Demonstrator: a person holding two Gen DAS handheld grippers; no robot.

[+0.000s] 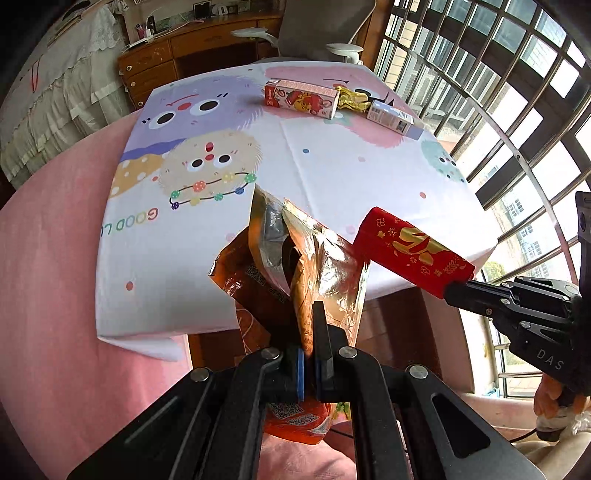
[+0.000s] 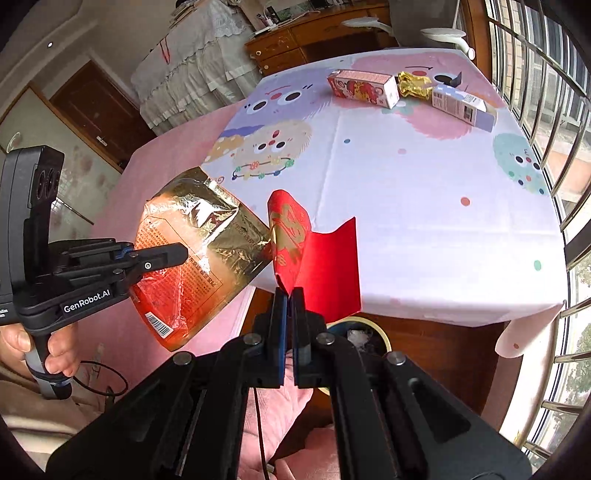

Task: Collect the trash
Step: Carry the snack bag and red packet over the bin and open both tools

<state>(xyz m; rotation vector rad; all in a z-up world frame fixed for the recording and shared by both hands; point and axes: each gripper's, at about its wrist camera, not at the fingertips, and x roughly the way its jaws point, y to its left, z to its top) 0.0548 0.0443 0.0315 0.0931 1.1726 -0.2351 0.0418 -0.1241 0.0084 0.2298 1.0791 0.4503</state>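
Observation:
My left gripper (image 1: 309,332) is shut on an orange and gold foil snack bag (image 1: 295,266), held in the air off the table's near edge; the same bag (image 2: 192,251) and left gripper (image 2: 181,256) show at the left of the right wrist view. My right gripper (image 2: 290,295) is shut on a red envelope with gold print (image 2: 295,240), beside the bag's open top; it appears as the red envelope (image 1: 410,254) at the right gripper (image 1: 452,288) in the left wrist view. A pink carton (image 1: 301,98), a gold wrapper (image 1: 352,99) and a grey-blue carton (image 1: 391,116) lie at the table's far side.
The table wears a white cartoon-monster cloth (image 1: 332,177) over a pink cloth (image 1: 55,258). A round bin (image 2: 356,338) sits below the table's front edge. Window bars (image 1: 517,92) run along the right. A wooden desk (image 1: 192,48) and a chair (image 1: 321,26) stand beyond.

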